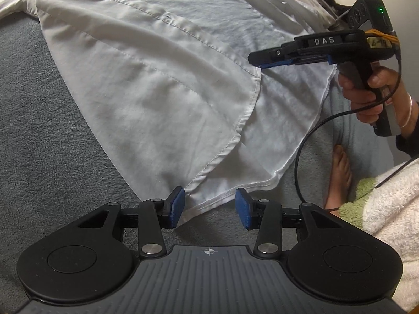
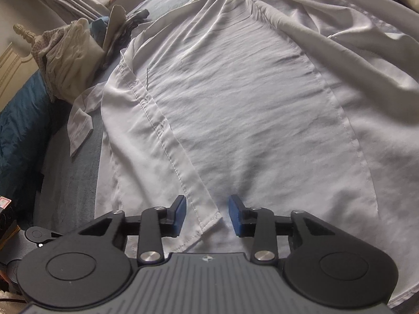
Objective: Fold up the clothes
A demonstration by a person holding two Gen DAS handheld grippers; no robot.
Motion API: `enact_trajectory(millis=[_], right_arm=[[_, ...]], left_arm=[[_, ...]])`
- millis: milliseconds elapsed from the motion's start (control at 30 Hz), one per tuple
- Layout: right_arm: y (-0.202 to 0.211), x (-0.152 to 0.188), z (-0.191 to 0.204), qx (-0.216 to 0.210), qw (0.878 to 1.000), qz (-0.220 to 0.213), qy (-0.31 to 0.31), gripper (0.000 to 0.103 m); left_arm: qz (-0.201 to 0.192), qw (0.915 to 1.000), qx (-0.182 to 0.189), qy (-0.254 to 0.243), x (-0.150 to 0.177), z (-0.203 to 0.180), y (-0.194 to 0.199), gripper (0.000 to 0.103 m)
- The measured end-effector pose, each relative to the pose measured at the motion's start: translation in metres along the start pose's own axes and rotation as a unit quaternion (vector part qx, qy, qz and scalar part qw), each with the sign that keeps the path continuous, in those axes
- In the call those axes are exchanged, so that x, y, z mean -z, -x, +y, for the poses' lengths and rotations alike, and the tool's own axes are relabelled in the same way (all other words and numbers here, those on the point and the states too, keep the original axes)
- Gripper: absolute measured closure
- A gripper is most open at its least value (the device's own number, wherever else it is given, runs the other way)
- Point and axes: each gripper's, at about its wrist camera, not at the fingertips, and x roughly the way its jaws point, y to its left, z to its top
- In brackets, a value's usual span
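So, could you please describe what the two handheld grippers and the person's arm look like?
Both the left gripper and right gripper are black, with blue-padded fingers and ribbed grey bodies. The right one carries a "DAS" label, a green light, and a black cable. A pale bangle circles the wrist.

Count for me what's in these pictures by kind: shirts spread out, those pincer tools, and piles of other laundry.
White shirt spread on the grey blanket: 1
Handheld grippers, left gripper and right gripper: 2
Heap of other clothes at the bed's edge: 1
Total: 4
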Motion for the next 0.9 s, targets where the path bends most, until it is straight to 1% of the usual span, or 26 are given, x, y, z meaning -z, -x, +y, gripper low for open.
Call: enact_trajectory(millis=[67,133,200,333,467,567,633,833,900], right_arm=[[-0.004,0.004,0.006,0.000,1.000,0.004,0.018,0.064],[-0.006,0.006,0.015,0.003,0.999,0.009,0.044,0.072],[-0.008,0.008,0.021,0.006,0.998,0.013,0.065,0.090],[-0.006,0.010,0.024,0.001,0.997,0.011,0.073,0.100],[0.006,0.008,0.019,-0.030,0.998,-0.010,0.053,0.101],[0.018,0.004,0.009,-0.071,0.997,-0.037,0.017,0.101],[0.022,0.001,0.001,-0.095,0.994,-0.045,-0.010,0.101],[0.011,-0.002,-0.006,-0.107,0.993,-0.021,-0.044,0.099],[0.005,-0.001,-0.004,-0.108,0.993,-0.007,-0.037,0.099]], left_arm=[[0.001,1.0000,-0.001,0.000,-0.001,0.000,-0.001,0.061],[0.001,1.0000,-0.002,-0.002,0.000,0.001,-0.001,0.061],[0.001,1.0000,-0.002,-0.002,0.000,0.001,-0.001,0.061],[0.001,1.0000,-0.002,-0.002,0.000,0.000,-0.003,0.061],[-0.002,1.0000,-0.002,-0.003,0.003,0.002,-0.002,0.060],[-0.002,1.0000,0.000,0.001,0.004,0.004,-0.002,0.060],[-0.002,1.0000,0.001,0.001,0.005,0.004,-0.003,0.060],[-0.002,1.0000,0.000,0.000,0.004,0.002,-0.004,0.060],[-0.002,1.0000,0.001,0.001,0.004,0.002,-0.005,0.060]])
